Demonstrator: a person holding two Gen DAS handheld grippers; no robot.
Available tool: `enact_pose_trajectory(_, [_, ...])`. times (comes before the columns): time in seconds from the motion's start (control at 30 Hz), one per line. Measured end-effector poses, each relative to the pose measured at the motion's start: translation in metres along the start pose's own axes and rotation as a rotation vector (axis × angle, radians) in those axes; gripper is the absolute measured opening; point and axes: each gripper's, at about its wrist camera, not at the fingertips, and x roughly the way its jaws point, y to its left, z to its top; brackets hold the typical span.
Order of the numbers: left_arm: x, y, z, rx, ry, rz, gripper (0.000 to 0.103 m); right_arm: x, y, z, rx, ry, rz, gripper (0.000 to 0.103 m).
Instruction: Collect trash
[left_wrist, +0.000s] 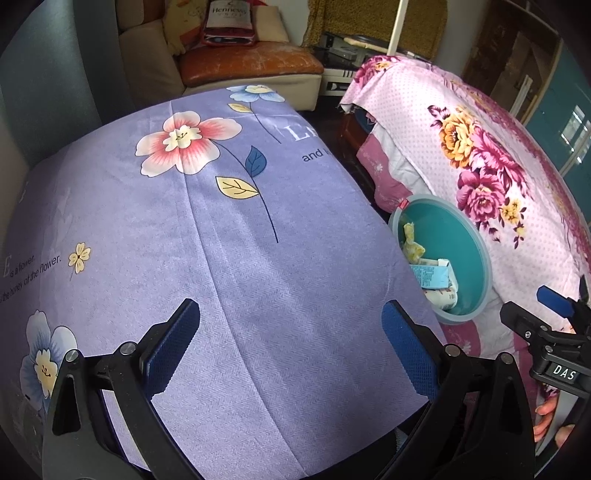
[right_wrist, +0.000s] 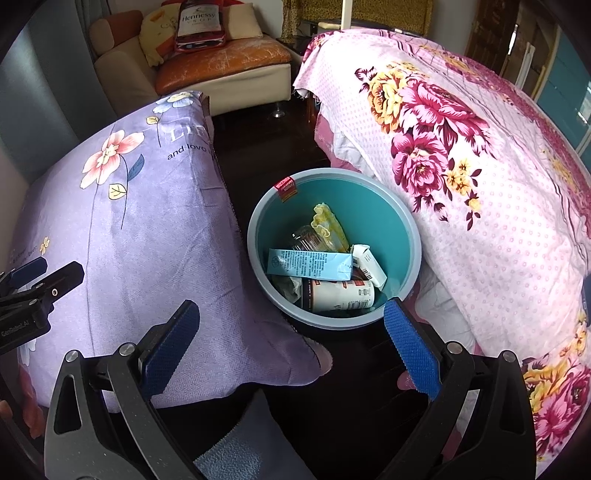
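Observation:
A round teal bin (right_wrist: 391, 218) stands on the dark floor between two covered surfaces. It holds a light blue carton (right_wrist: 308, 263), a white can (right_wrist: 341, 294), a small white box (right_wrist: 369, 264), a yellow crumpled wrapper (right_wrist: 327, 223) and a clear jar (right_wrist: 304, 236). The bin also shows in the left wrist view (left_wrist: 463, 251). My right gripper (right_wrist: 291, 347) is open and empty, above the floor just in front of the bin. My left gripper (left_wrist: 291, 347) is open and empty over the purple floral cloth (left_wrist: 221, 240).
A pink floral bedspread (right_wrist: 480, 184) rises right of the bin. The purple cloth (right_wrist: 147, 240) covers a surface left of it. A beige and orange sofa (right_wrist: 221, 62) with cushions stands at the back. The right gripper (left_wrist: 554, 332) shows at the left view's right edge.

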Motion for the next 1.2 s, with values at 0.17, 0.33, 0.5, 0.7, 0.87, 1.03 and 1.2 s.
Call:
enact_pose_trajectory(0.17, [0.004, 0.004, -0.002, -0.001, 0.003, 0.009, 0.099, 0.008, 0.002, -0.002, -0.001, 0.017, 0.0, 0.096])
enact_pose_trajectory(0.33, [0.008, 0.007, -0.004, 0.001, 0.004, 0.021, 0.099, 0.016, 0.004, -0.003, -0.002, 0.033, 0.001, 0.096])
enact_pose_trajectory(0.5, [0.011, 0.01, -0.005, 0.0, 0.006, 0.027, 0.099, 0.024, 0.006, -0.003, -0.003, 0.049, 0.0, 0.096])
enact_pose_trajectory(0.7, [0.016, 0.012, -0.008, -0.001, 0.014, 0.033, 0.099, 0.033, 0.009, -0.004, -0.005, 0.069, 0.0, 0.096])
enact_pose_trajectory(0.87, [0.02, 0.015, -0.009, -0.006, 0.019, 0.034, 0.099, 0.038, 0.011, -0.004, -0.008, 0.079, -0.001, 0.096])
enact_pose_trajectory(1.03, [0.024, 0.016, -0.01, -0.003, 0.021, 0.044, 0.099, 0.043, 0.012, -0.004, -0.009, 0.09, -0.004, 0.096])
enact_pose_trajectory(1.2, [0.029, 0.017, -0.01, -0.001, 0.029, 0.054, 0.099, 0.049, 0.013, -0.003, -0.008, 0.1, -0.004, 0.096])
